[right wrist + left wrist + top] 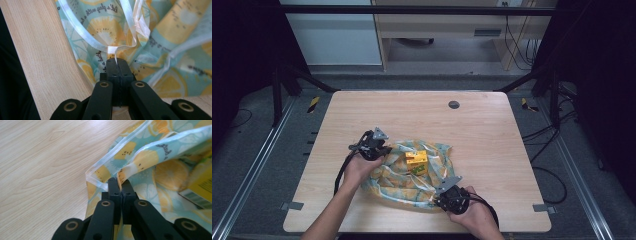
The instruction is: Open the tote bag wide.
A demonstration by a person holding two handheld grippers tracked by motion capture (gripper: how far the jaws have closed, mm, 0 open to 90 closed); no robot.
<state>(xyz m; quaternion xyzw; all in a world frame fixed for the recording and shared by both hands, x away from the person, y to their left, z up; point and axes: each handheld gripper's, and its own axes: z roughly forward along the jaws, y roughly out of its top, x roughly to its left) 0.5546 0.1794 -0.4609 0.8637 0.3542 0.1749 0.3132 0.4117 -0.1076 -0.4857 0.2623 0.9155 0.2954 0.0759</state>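
Both grippers, left (384, 145) and right (443, 194), pinch opposite rims of the bag (392, 175), seemingly spreading it (box (417, 162) inside) on the table (487, 130).

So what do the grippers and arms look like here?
Both grippers, left and right, are black with brass-ringed pivots on the linkages. Each carries a grey three-cornered plate on top and trails a black cable. The forearms are bare; no sleeves show.

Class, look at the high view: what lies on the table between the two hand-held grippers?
In the high view, the lemon-print sheet spans from the left hand-held gripper to the right hand-held gripper, each shut on its edge, with a yellow box on it.
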